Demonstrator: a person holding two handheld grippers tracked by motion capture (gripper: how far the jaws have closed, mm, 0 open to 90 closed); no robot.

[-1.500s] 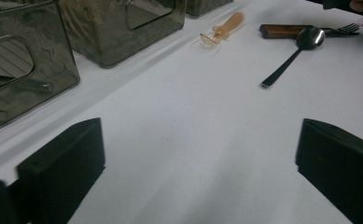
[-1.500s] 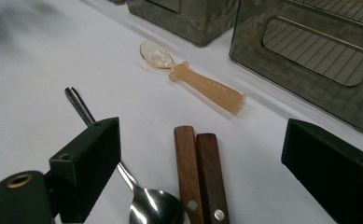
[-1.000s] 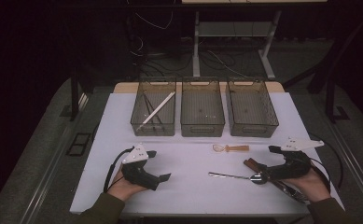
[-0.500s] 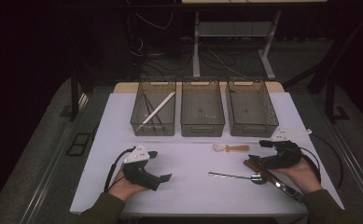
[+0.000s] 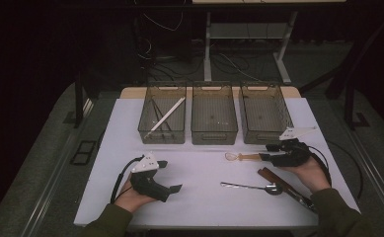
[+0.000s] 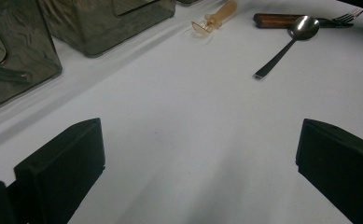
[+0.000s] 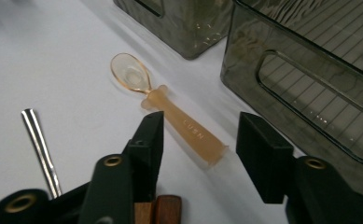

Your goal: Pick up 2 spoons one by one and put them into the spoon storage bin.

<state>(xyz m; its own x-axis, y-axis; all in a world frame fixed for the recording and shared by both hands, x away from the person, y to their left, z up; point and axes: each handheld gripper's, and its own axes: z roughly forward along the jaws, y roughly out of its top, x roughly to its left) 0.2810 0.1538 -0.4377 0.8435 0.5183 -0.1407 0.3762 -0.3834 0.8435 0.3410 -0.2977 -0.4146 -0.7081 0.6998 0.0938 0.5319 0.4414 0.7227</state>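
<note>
On the white desk (image 5: 204, 197), just before the right-hand bin (image 5: 265, 114): amber plastic spoon (image 7: 167, 110), handle embossed "LUEN", its end between the parted jaws of the right claw (image 7: 202, 140), not gripped. Nearer the left edge: left claw (image 5: 167, 177) wide open, empty, resting on the desk.

Raised lettering runs along the handle of the translucent orange spoon (image 7: 170, 109) in the right gripper view, and it looks like "LUSN", though the small embossed letters are soft and the exact spelling can't be confirmed. Nothing else carries readable text, numbers or signs in any view.
</note>
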